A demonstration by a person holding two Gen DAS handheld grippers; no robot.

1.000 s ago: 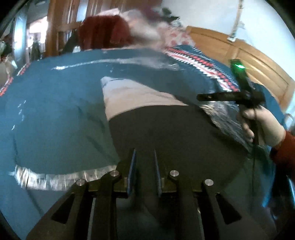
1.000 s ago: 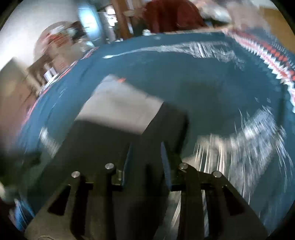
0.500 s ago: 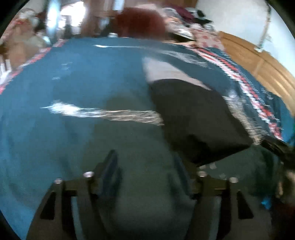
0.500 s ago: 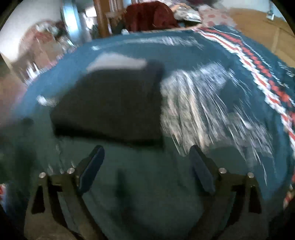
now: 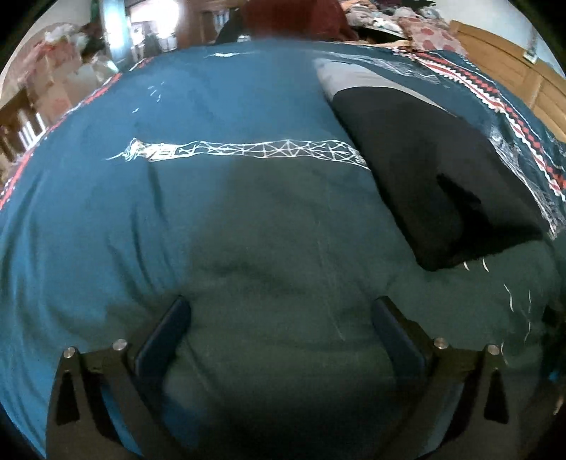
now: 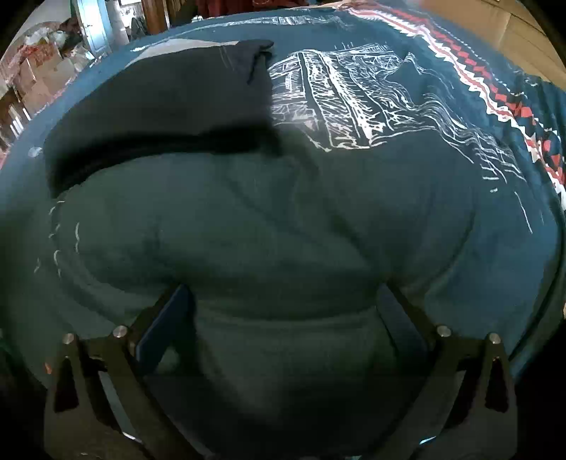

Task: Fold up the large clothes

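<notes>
A folded black garment (image 5: pixel 435 170) with a grey-white panel (image 5: pixel 353 76) at its far end lies flat on a teal bedspread (image 5: pixel 219 116). In the left wrist view it sits to the right, well ahead of my left gripper (image 5: pixel 281 311), which is open with only the bedspread between its fingers. In the right wrist view the black garment (image 6: pixel 159 106) lies at the upper left, beyond my right gripper (image 6: pixel 286 297), also open and empty over a bulge of the bedspread (image 6: pixel 269 230).
The bedspread has white line drawings (image 6: pixel 353 99) and a red-and-white zigzag border (image 5: pixel 502 99). A wooden headboard (image 5: pixel 513 53) runs along the right. A dark red garment (image 5: pixel 293 17) and mixed clothes (image 5: pixel 417 24) are piled at the bed's far end. Cluttered furniture (image 5: pixel 53 78) stands at left.
Both grippers, shut on the black garment a second ago, have opened and drawn back from it. The garment now lies folded on the bed. The other hand is out of the left view.
</notes>
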